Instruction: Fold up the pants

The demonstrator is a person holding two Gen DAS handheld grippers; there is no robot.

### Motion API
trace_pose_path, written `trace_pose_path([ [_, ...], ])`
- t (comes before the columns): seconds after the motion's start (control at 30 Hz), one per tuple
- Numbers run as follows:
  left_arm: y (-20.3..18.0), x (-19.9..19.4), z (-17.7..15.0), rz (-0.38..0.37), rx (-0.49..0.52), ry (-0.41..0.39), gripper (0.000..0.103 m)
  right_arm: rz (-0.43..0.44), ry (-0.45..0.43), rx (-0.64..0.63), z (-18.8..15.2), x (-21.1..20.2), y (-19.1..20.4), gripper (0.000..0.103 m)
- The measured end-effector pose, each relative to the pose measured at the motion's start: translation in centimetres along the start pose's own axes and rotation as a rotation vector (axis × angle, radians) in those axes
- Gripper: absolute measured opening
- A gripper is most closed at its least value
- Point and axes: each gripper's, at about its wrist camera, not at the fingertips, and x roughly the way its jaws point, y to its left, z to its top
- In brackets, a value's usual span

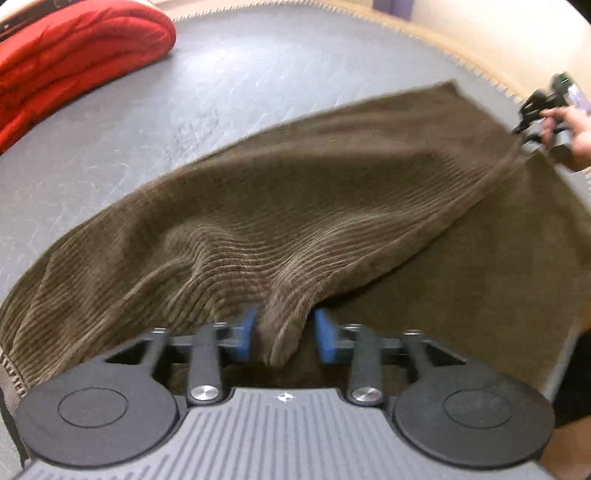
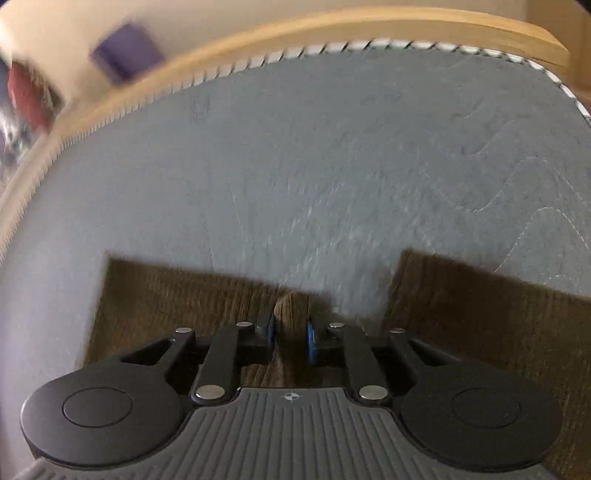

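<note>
The gray mattress (image 1: pixel 258 81) is filling most of both views, and its striped piping is running along a pale wooden frame (image 2: pixel 332 26). On it one pair of brown corduroy pants (image 1: pixel 295 206) is lying. In the left view their long axis is going from the lower left up to the upper right, and the ribs of the cloth are running the same way. In the right view two flat brown ends are pointing away from me toward the far edge of the mattress, with gray cover between them.

One red blanket (image 1: pixel 74 62) is sitting folded at the far left corner. One purple box (image 2: pixel 125 51) is showing, blurred, beyond the frame.

My left gripper (image 1: pixel 284 332) is standing with its blue pads (image 1: pixel 246 328) spread; a raised fold of the pants is hanging between them, and I cannot tell whether the pads are pressing on it. My right gripper (image 2: pixel 291 332) is pinching a small tuft of the pants edge between its nearly closed pads (image 2: pixel 309 341). A hand (image 1: pixel 576 136) is holding it at the far right.

I am reading no writing or label anywhere.
</note>
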Motion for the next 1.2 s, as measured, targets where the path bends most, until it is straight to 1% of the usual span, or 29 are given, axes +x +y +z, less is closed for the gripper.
trace_pose_path([
  [0.03,0.4,-1.7,-0.4,-0.018,0.005,-0.027,0.055,0.01,-0.045,-0.021,0.2,-1.0,0.4,0.023],
  [0.1,2.1,-4.9,-0.8,-0.032,0.007,-0.07,0.055,0.065,-0.126,-0.076,0.1,-3.0,2.0,0.029],
  [0.13,3.3,-6.4,-1.0,-0.021,-0.006,-0.089,0.055,0.098,-0.15,-0.109,-0.1,-3.9,2.9,0.033],
  [0.2,6.1,-8.6,-1.0,0.019,-0.054,-0.118,0.055,0.177,-0.171,-0.169,-0.9,-5.2,4.6,0.034],
  [0.23,7.7,-9.5,-1.2,0.046,-0.09,-0.131,0.055,0.223,-0.168,-0.205,-1.4,-5.9,5.6,0.034],
  [0.27,9.6,-10.3,-1.6,0.079,-0.134,-0.145,0.049,0.272,-0.161,-0.244,-2.2,-6.5,6.8,0.034],
  [0.3,11.3,-10.7,-2.0,0.107,-0.175,-0.155,0.038,0.317,-0.155,-0.284,-3.0,-7.2,8.0,0.034],
  [0.33,13.3,-10.8,-2.5,0.134,-0.231,-0.161,0.032,0.374,-0.147,-0.337,-4.1,-8.1,9.3,0.034],
  [0.37,14.6,-10.9,-3.3,0.149,-0.283,-0.161,0.024,0.424,-0.134,-0.392,-5.2,-9.1,10.5,0.034],
  [0.4,16.7,-10.2,-4.2,0.16,-0.349,-0.149,0.02,0.479,-0.115,-0.452,-6.5,-10.0,11.7,0.034],
  [0.43,18.3,-9.6,-5.0,0.161,-0.405,-0.117,0.017,0.538,-0.092,-0.524,-8.2,-11.1,13.1,0.034],
  [0.47,19.8,-8.7,-5.8,0.152,-0.459,-0.06,0.017,0.592,-0.072,-0.598,-9.9,-12.1,14.4,0.034],
  [0.5,20.8,-8.0,-6.3,0.144,-0.489,-0.023,0.017,0.641,-0.044,-0.678,-11.6,-13.0,15.7,0.034],
  [0.57,22.0,-7.0,-7.3,0.114,-0.522,0.028,0.017,0.724,0.021,-0.813,-14.6,-15.0,17.2,0.035],
  [0.63,22.0,-6.1,-8.1,0.077,-0.512,0.077,0.017,0.796,0.063,-0.93,-17.8,-17.6,18.2,0.035],
  [0.67,21.8,-5.0,-8.7,0.074,-0.485,0.14,0.017,0.82,0.072,-0.969,-19.3,-19.0,18.3,0.035],
  [0.7,21.5,-4.0,-9.7,0.096,-0.451,0.218,0.017,0.846,0.083,-1.004,-20.6,-20.4,18.4,0.035],
  [0.73,21.0,-3.4,-10.7,0.138,-0.407,0.271,0.023,0.876,0.097,-1.03,-21.5,-21.5,18.8,0.035],
  [0.77,20.8,-3.5,-11.0,0.146,-0.378,0.265,0.026,0.901,0.102,-1.046,-22.4,-22.8,19.0,0.035],
  [0.8,21.0,-4.1,-11.0,0.137,-0.393,0.251,0.026,0.928,0.101,-1.059,-23.4,-24.2,18.8,0.035],
  [0.87,21.7,-5.3,-11.2,0.137,-0.456,0.22,0.025,0.971,0.103,-1.065,-24.6,-26.8,18.6,0.039],
  [0.93,22.0,-7.0,-11.5,0.126,-0.473,0.169,0.025,1.0,0.106,-1.05,-26.0,-29.4,17.7,0.041],
  [0.97,22.2,-7.4,-11.7,0.116,-0.483,0.158,0.027,1.009,0.107,-1.047,-26.9,-30.2,17.4,0.042],
  [1.0,22.4,-7.8,-12.0,0.108,-0.495,0.158,0.031,1.013,0.107,-1.051,-27.7,-31.0,17.1,0.043],
  [1.03,22.4,-8.0,-12.5,0.096,-0.506,0.163,0.034,1.015,0.108,-1.063,-28.7,-32.0,15.8,0.043],
  [1.07,22.4,-8.1,-13.1,0.08,-0.51,0.174,0.041,1.015,0.11,-1.071,-29.7,-32.6,15.3,0.043],
  [1.1,22.2,-7.9,-13.5,0.066,-0.507,0.192,0.052,1.012,0.118,-1.082,-30.9,-33.1,14.6,0.043],
  [1.13,21.9,-7.9,-14.2,0.052,-0.494,0.214,0.056,1.01,0.131,-1.104,-32.2,-33.5,13.7,0.043],
  [1.2,21.3,-7.6,-15.2,0.035,-0.459,0.25,0.057,0.998,0.158,-1.173,-35.3,-33.6,12.2,0.044],
])
